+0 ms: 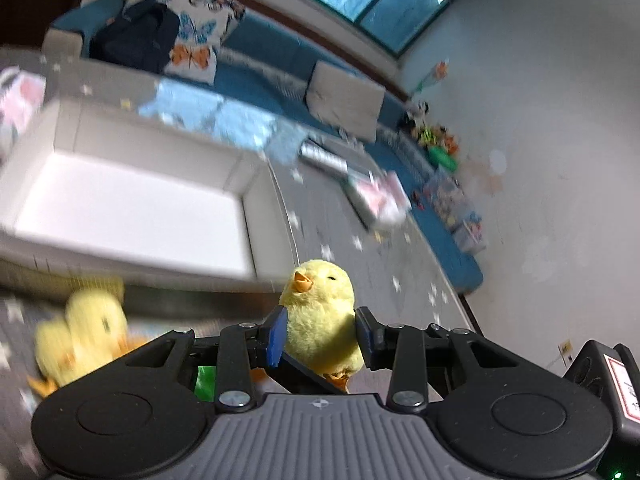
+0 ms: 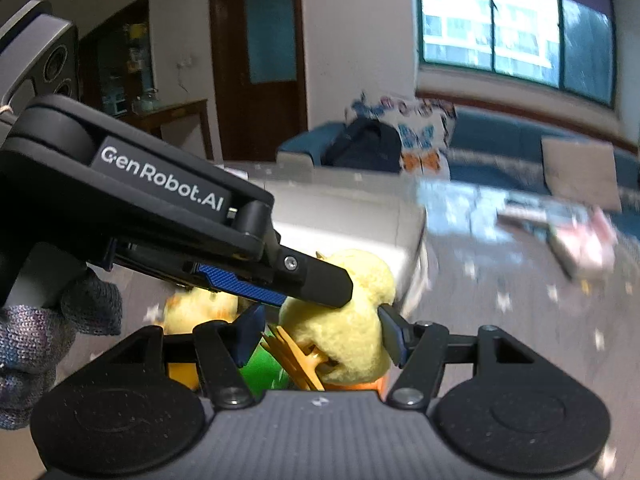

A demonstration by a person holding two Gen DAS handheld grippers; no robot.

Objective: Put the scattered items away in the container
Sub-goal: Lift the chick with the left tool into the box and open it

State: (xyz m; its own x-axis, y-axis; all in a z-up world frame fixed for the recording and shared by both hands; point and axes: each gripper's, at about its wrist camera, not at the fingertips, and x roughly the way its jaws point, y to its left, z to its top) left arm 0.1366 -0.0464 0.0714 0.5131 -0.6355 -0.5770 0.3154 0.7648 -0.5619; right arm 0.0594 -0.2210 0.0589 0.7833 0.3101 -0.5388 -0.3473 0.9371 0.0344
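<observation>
In the left wrist view, a second yellow plush toy (image 1: 80,332) at the lower left is so blurred that its shape cannot be told, and the gripper body hides its lower part. The white container (image 1: 132,200) is smeared by motion and cut off at the left edge. The small toys (image 1: 436,140) by the wall are too small to name.

In the right wrist view, the left gripper (image 2: 316,280) covers the head of the yellow plush chick (image 2: 352,344). A green thing (image 2: 260,368) and another yellow toy (image 2: 200,308) show only in part. The gloved hand (image 2: 36,336) is cut off at the left edge. The boxes (image 2: 576,236) on the mat are blurred.
</observation>
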